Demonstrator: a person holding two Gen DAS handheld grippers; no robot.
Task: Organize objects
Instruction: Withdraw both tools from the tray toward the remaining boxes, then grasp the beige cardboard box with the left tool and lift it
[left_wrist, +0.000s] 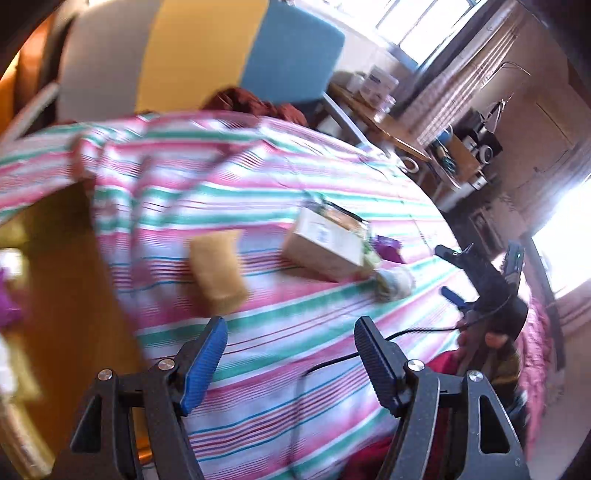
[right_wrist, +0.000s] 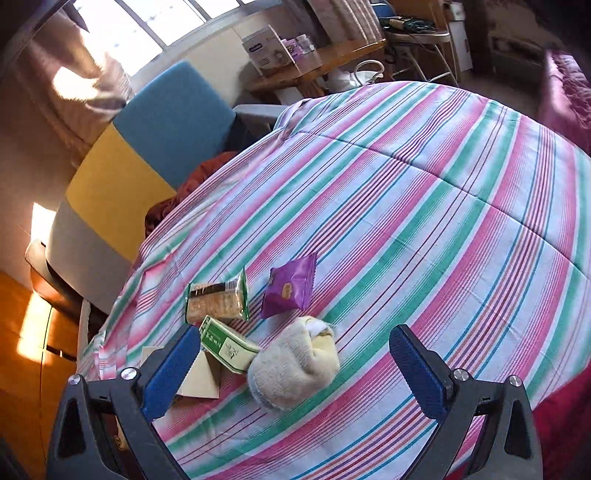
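- Both jaws spread wide, nothing in them; right gripper (right_wrist: 291, 373) hangs over the rolled socks (right_wrist: 295, 365), probably lining up a grab.
- Left gripper (left_wrist: 291, 360) idles above the striped bed cover (left_wrist: 295, 184), I'd guess.

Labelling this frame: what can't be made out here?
- Tan block, left wrist view: motion blur, identity unclear.
- Beige card, right wrist view: partly behind the right gripper finger and green box.
- Shelf clutter, left view: blurred, cut by the edge.

Bright window (right_wrist: 122, 22) glare, fisheye-bent edges, left view perhaps motion-blurred.
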